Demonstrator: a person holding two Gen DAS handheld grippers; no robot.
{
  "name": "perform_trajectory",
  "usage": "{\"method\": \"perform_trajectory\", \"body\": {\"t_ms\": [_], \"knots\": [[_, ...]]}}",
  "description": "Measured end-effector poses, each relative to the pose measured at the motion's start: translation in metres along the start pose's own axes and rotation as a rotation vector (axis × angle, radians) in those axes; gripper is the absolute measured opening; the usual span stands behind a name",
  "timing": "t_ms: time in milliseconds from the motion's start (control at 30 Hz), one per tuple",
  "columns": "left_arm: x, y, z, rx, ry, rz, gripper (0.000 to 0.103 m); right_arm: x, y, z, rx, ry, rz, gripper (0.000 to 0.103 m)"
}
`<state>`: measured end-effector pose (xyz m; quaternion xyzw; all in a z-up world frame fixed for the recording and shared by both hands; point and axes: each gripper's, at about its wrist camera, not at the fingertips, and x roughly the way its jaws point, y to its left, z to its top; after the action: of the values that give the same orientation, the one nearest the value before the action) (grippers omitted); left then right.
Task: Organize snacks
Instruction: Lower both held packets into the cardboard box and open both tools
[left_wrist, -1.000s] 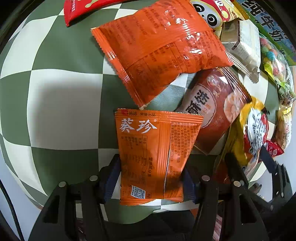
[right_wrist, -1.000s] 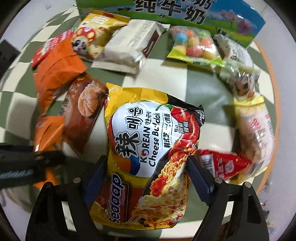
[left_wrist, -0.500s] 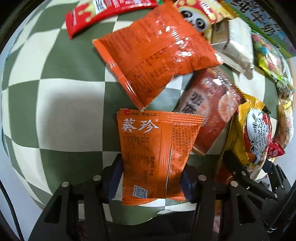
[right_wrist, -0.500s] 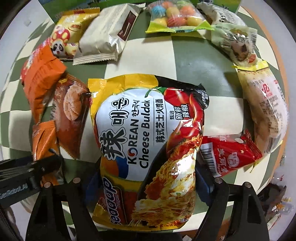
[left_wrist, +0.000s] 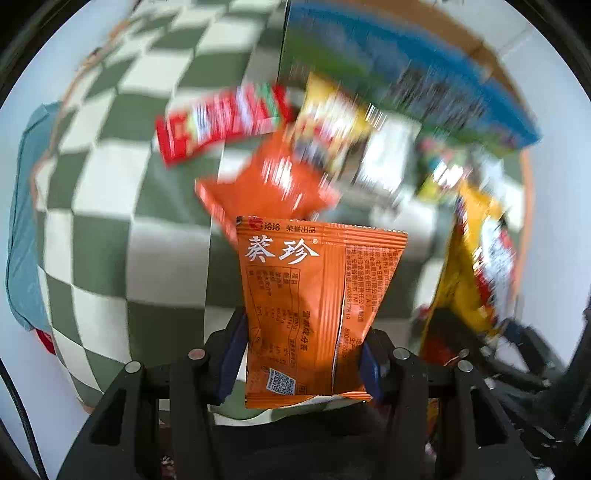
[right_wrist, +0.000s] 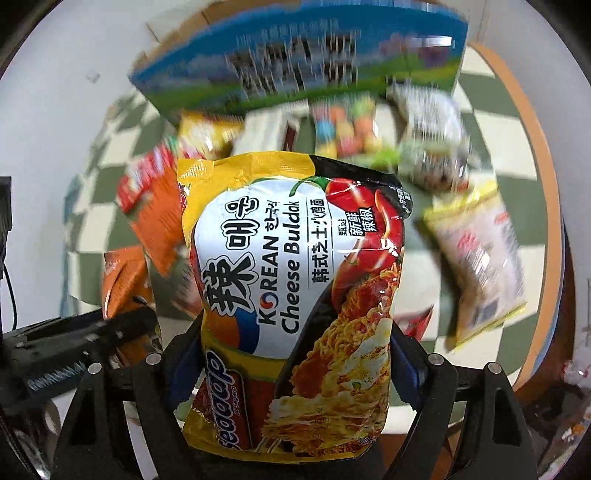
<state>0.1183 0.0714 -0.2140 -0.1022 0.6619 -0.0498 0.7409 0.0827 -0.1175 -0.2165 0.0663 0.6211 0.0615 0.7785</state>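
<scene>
A small orange snack packet (left_wrist: 314, 295) with white characters hangs above the table, and my left gripper (left_wrist: 301, 356) is shut on its lower half, blue pads pressing both sides. A yellow Korean cheese noodle bag (right_wrist: 295, 258) is lifted too, with my right gripper (right_wrist: 295, 365) shut on its lower part. In the right wrist view the left gripper (right_wrist: 74, 354) and its orange packet (right_wrist: 125, 284) show at the left. In the left wrist view the noodle bag (left_wrist: 476, 258) hangs at the right.
Below lies a green-and-white checkered cloth (left_wrist: 110, 221) with blurred snacks: a red packet (left_wrist: 221, 122), a larger orange packet (left_wrist: 266, 188), a candy bag (right_wrist: 347, 129), a pale packet (right_wrist: 480, 258). A blue-green milk box (right_wrist: 295, 55) stands at the back. The table's orange rim (right_wrist: 535, 147) curves on the right.
Both grippers have risen off the cloth with their packets. The snacks below look smaller and blurred. The left jaws closed in tighter on the orange packet.
</scene>
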Motion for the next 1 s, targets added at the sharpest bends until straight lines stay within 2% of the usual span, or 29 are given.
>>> {"method": "perform_trajectory", "body": {"t_ms": [67,200,333,433,467,567,700,833,1000], "knots": [[-0.027,-0.008,0.015,-0.011,-0.043,-0.034,0.051,-0.026,-0.005,0.015,-0.003,-0.014,0.029,0.087],[-0.073,-0.035,0.072,0.000,-0.111,-0.104,0.051,-0.072,-0.017,0.061,-0.022,-0.077,0.072,0.087],[-0.088,-0.068,0.142,0.026,-0.147,-0.131,0.051,-0.113,-0.035,0.127,-0.034,-0.151,0.105,0.087],[-0.082,-0.091,0.203,0.051,-0.162,-0.109,0.051,-0.119,-0.036,0.185,-0.073,-0.211,0.070,0.087],[-0.075,-0.098,0.225,0.059,-0.156,-0.100,0.051,-0.115,-0.035,0.201,-0.082,-0.220,0.060,0.087],[-0.049,-0.105,0.264,0.064,-0.122,-0.072,0.051,-0.100,-0.043,0.254,-0.099,-0.219,0.018,0.087],[0.005,-0.102,0.318,0.034,-0.031,-0.054,0.051,-0.064,-0.054,0.311,-0.097,-0.130,-0.021,0.087],[0.045,-0.102,0.349,0.023,0.035,-0.031,0.051,-0.010,-0.059,0.347,-0.092,-0.037,-0.053,0.087],[0.076,-0.107,0.365,0.040,0.094,0.006,0.051,0.043,-0.068,0.361,-0.071,0.040,-0.067,0.087]]}}
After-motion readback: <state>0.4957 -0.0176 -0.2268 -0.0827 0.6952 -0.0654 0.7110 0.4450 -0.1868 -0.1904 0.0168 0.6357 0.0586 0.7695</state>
